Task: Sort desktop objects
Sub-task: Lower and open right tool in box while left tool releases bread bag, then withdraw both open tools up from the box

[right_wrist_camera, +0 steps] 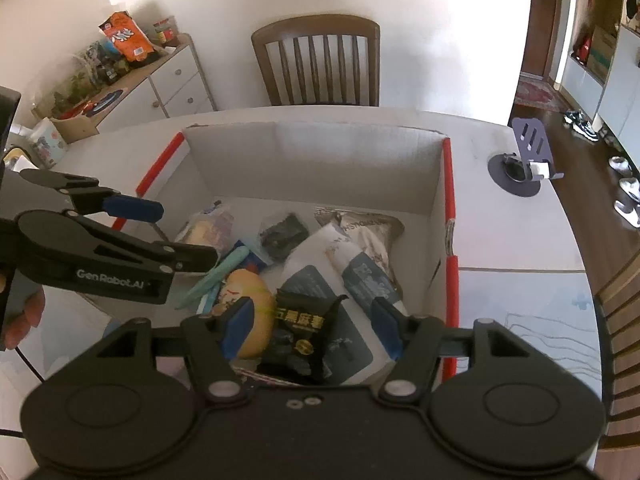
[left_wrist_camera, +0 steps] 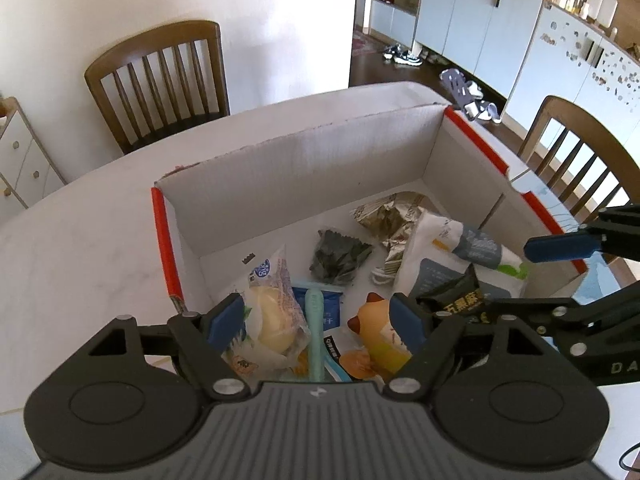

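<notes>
While both grippers hang over the cardboard box [left_wrist_camera: 304, 168], left gripper [left_wrist_camera: 316, 316] and right gripper [right_wrist_camera: 312, 320] gape wide, holding nothing, probably having dropped sorted items inside.

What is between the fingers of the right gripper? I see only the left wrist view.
Observer: A black snack packet lies in the box under the right gripper. The fingers are open and do not touch it.
Operator: And what stands on the low cabinet by the wall?
Observer: An orange snack bag stands on the cabinet, among other clutter.
</notes>
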`<state>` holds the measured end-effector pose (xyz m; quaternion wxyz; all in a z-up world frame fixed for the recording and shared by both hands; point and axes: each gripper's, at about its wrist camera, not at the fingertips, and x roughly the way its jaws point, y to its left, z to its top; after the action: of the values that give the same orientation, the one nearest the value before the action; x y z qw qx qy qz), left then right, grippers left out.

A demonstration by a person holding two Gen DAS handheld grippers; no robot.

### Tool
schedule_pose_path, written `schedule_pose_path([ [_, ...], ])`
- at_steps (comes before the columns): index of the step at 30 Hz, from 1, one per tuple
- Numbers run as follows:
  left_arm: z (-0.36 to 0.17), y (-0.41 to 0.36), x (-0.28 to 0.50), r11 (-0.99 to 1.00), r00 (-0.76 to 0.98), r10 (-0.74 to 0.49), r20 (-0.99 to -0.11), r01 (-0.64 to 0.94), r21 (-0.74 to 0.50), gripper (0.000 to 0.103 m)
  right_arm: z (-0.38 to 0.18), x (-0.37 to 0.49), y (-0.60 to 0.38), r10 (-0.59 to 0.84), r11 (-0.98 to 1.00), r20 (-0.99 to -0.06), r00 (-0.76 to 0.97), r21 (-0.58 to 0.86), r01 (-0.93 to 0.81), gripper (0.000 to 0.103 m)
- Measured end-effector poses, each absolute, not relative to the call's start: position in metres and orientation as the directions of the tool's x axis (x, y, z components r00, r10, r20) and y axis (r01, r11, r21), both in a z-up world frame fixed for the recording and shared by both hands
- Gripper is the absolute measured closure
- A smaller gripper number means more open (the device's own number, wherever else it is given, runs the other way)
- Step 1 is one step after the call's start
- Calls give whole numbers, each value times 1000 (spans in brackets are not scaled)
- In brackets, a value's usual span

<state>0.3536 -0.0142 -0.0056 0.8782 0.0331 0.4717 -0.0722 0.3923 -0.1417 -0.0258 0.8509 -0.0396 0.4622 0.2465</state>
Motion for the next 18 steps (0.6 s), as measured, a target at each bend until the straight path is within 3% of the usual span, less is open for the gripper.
schedule_pose_path([
  [12, 15, -10, 325, 990, 593, -111, -798, 135, -38, 22, -16, 377, -140, 385, 867, -794, 471, 136, -479, 37],
  [14, 17, -9, 320, 990, 599, -114, -792, 132, -43, 22, -14, 374, -141, 386, 867, -789, 478, 134, -480, 30],
  [18, 18, -9, 310, 990, 602, -116, -790, 131, -45, 21, -11, 368, -142, 387, 866, -779, 494, 123, -484, 29],
])
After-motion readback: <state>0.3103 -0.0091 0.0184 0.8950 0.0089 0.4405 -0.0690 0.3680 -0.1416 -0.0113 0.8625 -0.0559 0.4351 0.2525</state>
